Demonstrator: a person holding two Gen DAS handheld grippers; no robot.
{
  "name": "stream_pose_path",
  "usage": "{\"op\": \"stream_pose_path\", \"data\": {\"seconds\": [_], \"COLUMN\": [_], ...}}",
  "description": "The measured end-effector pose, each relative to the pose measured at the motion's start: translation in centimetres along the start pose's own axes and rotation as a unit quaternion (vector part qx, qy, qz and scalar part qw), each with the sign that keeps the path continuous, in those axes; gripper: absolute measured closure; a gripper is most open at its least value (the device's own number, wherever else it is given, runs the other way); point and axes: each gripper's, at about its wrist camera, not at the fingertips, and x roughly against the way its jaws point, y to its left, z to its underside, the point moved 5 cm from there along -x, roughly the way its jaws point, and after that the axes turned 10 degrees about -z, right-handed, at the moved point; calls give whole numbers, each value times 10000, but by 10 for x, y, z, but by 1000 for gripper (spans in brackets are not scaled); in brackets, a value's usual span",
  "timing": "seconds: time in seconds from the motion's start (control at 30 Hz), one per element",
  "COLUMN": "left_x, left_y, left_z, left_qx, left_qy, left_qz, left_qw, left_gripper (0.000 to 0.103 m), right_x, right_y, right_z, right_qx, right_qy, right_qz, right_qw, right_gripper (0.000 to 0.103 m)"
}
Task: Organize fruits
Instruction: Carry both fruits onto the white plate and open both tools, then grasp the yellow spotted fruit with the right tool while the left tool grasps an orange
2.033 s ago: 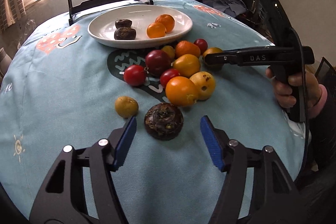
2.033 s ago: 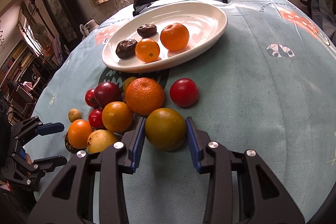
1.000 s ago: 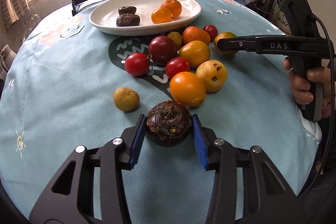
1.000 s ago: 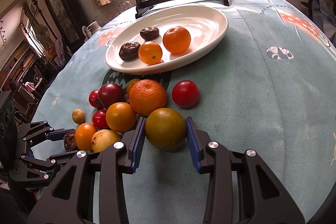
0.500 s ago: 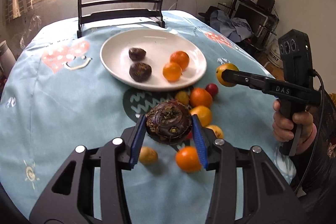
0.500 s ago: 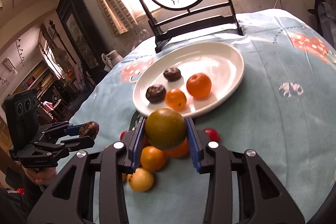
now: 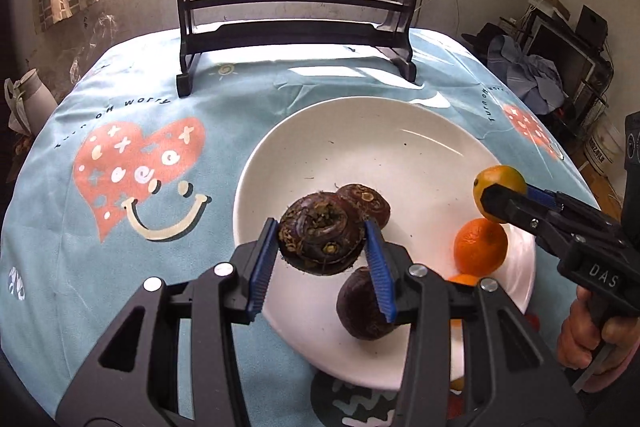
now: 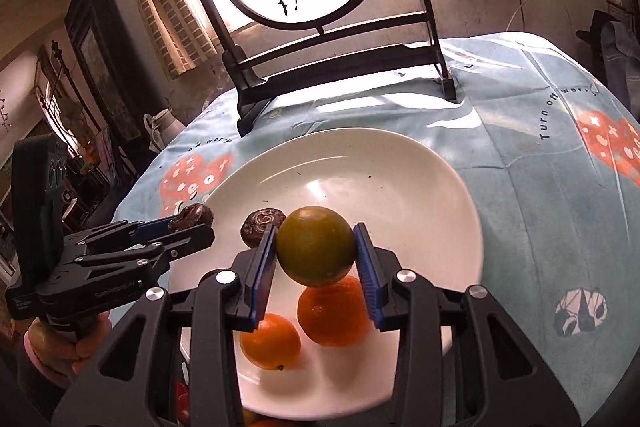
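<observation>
My left gripper (image 7: 322,243) is shut on a dark brown water chestnut (image 7: 320,237) and holds it above the left part of the white plate (image 7: 400,147). Two more dark chestnuts (image 7: 366,201) (image 7: 362,305) lie on the plate beneath it. My right gripper (image 8: 316,255) is shut on a greenish-yellow orange (image 8: 316,251), held above the plate (image 8: 380,171) over two oranges (image 8: 336,311) (image 8: 270,341). The right gripper also shows in the left wrist view (image 7: 500,201), the left gripper in the right wrist view (image 8: 192,221).
A black-framed round persimmon screen (image 7: 296,7) stands at the table's far edge behind the plate. The light-blue printed tablecloth (image 7: 132,163) covers the round table. Loose fruits (image 8: 182,403) peek out at the plate's near rim, mostly hidden by the grippers.
Both grippers have moved forward with their fruits, from above the fruit pile to above the plate. Each keeps its hold.
</observation>
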Motion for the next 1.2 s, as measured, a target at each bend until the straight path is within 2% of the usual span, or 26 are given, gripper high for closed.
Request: {"op": "stream_pose_path", "data": {"seconds": [0.2, 0.23, 0.27, 0.4, 0.47, 0.53, 0.67, 0.77, 0.83, 0.9, 1.03, 1.1, 1.2], "left_x": [-22, -23, -21, 5, 23, 40, 68, 80, 83, 85, 91, 91, 97], "left_y": [1, 2, 2, 1, 1, 2, 7, 9, 8, 9, 12, 15, 19], "left_z": [3, 3, 4, 1, 2, 9, 39, 73, 99, 117, 147, 153, 152], "left_qx": [-94, -80, -82, -108, -114, -102, 92, 260, 352, 393, 510, 539, 575], "left_qy": [205, 215, 186, -169, -301, -367, -421, -295, -206, -23, 65, 101, -108], "left_qz": [-178, -240, -308, -439, -459, -430, -567, -456, -309, -365, -167, -290, -508], "left_qw": [9996, 9994, 9993, 9988, 9984, 9983, 9975, 9982, 9987, 9986, 9985, 9981, 9970], "left_gripper": [58, 54, 48, 21, 15, 6, 3, 3, 3, 3, 3, 3, 3], "right_x": [-28, -29, -29, -10, 6, 22, 52, 68, 73, 78, 82, 77, 71], "right_y": [10, 12, 13, 20, 26, 32, 42, 45, 49, 57, 74, 80, 83], "right_z": [2, 2, 1, -4, -6, -3, 22, 55, 77, 94, 120, 132, 142], "right_qx": [233, 269, 295, 287, 296, 319, 358, 210, 114, 126, 266, 322, 534], "right_qy": [474, 501, 494, 255, 76, -45, -242, -267, -98, 29, 372, 647, 842], "right_qz": [31, 32, 45, -16, -22, -33, 19, -79, -23, -127, -459, -530, -327], "right_qw": [9986, 9984, 9983, 9993, 9995, 9995, 9991, 9994, 9999, 9998, 9979, 9960, 9945], "right_gripper": [63, 59, 50, 46, 40, 40, 39, 39, 39, 39, 39, 39, 39]}}
